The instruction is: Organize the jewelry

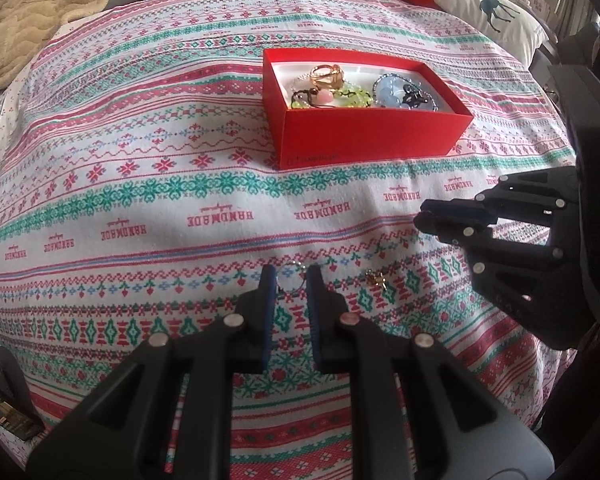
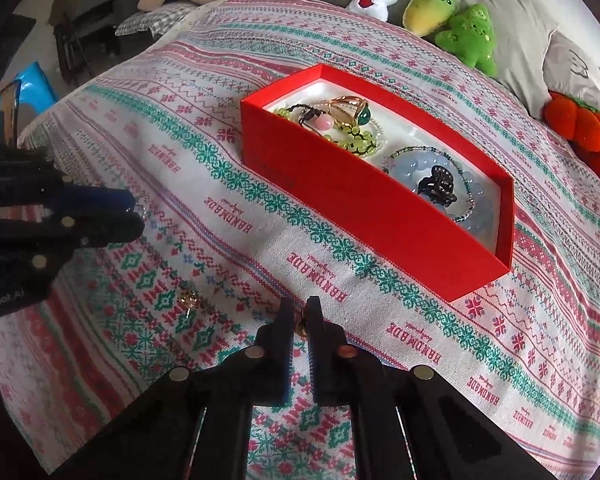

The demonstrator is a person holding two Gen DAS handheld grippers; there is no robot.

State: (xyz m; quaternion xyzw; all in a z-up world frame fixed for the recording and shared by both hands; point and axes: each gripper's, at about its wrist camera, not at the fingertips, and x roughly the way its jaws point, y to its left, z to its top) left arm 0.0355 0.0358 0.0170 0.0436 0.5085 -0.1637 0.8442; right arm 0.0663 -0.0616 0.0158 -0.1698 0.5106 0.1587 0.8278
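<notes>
1. Left gripper (image 1: 291, 280) pinches a thin wire hoop (image 1: 291, 280) between narrow jaws; the gold charm (image 1: 378, 279) lies loose just right of them. A slack pinch could drop the hoop.
2. Right gripper (image 2: 300, 316) seems nearly closed on a small gold piece (image 2: 301, 327), barely caught at the tips; it may slip short of the red box (image 2: 364, 208) ahead.

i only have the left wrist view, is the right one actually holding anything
observer: yes. The right wrist view shows a small gold piece pinched between the jaws of the right gripper.
operator: ok, and that gold ring, is it plain
observer: no. From the right side, the gold ring carries a dark green stone.
</notes>
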